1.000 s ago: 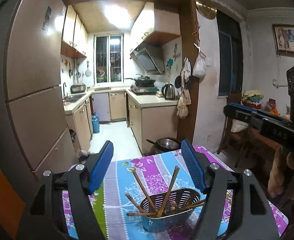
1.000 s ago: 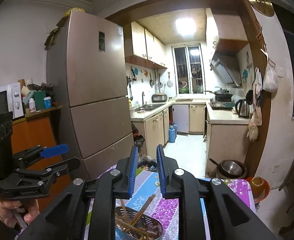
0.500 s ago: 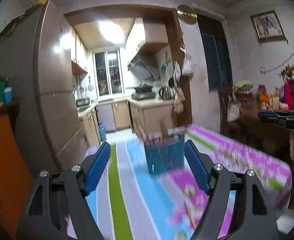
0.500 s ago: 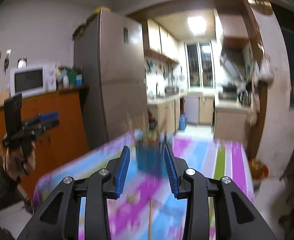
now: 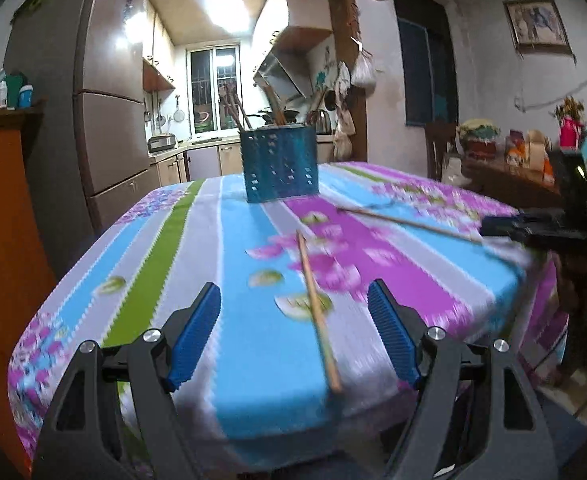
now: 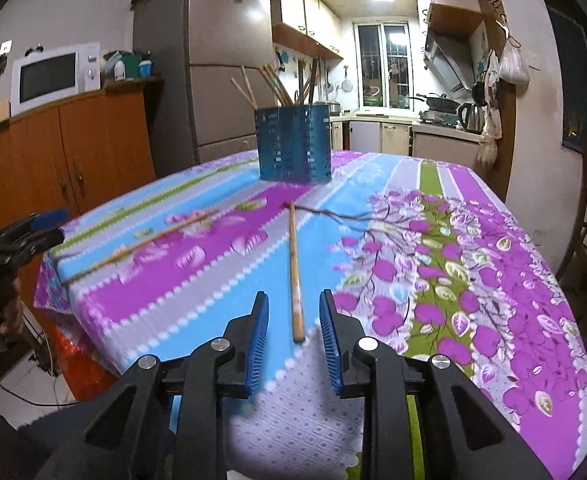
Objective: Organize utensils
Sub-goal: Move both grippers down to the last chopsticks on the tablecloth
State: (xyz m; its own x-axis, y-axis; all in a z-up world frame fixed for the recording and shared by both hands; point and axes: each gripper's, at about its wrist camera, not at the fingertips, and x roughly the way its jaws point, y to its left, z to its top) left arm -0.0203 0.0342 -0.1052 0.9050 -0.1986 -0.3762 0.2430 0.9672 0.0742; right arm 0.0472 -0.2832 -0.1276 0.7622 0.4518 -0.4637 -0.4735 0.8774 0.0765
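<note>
A blue perforated utensil holder [image 5: 279, 164] with several chopsticks in it stands on the far part of the flowered tablecloth [image 5: 165, 248]; it also shows in the right wrist view [image 6: 293, 144]. Two loose chopsticks lie on the cloth. One chopstick [image 5: 318, 316] lies in front of my left gripper [image 5: 293, 336], which is open and empty. The other chopstick [image 6: 295, 276] points at my right gripper [image 6: 293, 340], which is open and empty just short of its near end. In the left wrist view that chopstick [image 5: 405, 222] runs toward the right gripper [image 5: 541, 226].
A tall fridge [image 6: 197, 80] and an orange cabinet [image 6: 73, 148] with a microwave [image 6: 53, 72] stand left of the table. A sideboard with clutter [image 5: 525, 160] stands on the right. The kitchen doorway [image 5: 221, 120] lies behind the table.
Both grippers have pulled back from above the holder to the near table edges and dropped low. The holder now stands far off. The right jaws have opened wider.
</note>
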